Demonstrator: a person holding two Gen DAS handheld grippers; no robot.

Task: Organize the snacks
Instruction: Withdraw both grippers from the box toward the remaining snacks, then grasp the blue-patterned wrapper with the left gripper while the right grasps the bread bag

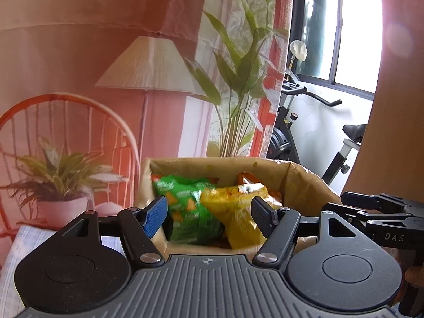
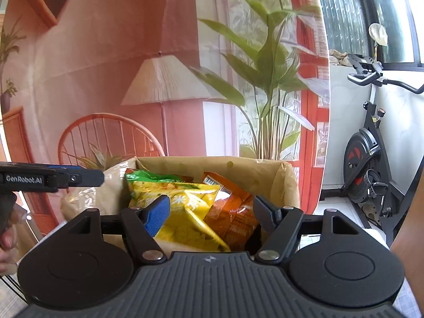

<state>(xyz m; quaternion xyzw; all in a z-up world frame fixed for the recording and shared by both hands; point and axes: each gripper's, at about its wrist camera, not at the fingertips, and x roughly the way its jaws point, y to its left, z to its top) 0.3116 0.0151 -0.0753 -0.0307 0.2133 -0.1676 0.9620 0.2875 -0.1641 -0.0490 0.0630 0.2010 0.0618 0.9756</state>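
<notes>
- A brown box [image 1: 304, 185] lined with paper sits in the lower middle of both views, with snack packets already inside it.
- In the left wrist view a green packet [image 1: 190, 206] lies left of centre in the box, a yellow packet [image 1: 238, 212] overlaps it on the right, and a corner of an orange packet [image 1: 245, 178] peeks up behind.
- In the right wrist view the same yellow packet [image 2: 185, 212] is in front, the orange packet [image 2: 233, 212] leans to its right, and the green packet [image 2: 148, 177] shows only as a strip at the back.
- The left gripper [image 1: 209, 213] is spread wide with nothing between its fingers; the packets seen through the gap lie beyond it in the box.
- The right gripper [image 2: 212, 214] is likewise spread and empty, hovering at the near edge of the box.
- Judging by this, at least three packets are packed and both tools are free, so the task looks well along.
- No loose snacks show outside the box, though the table is mostly hidden by the tools, so whether more are left cannot be told.
- The packets lie jumbled and overlapping; straightening them may be what is left.
</notes>
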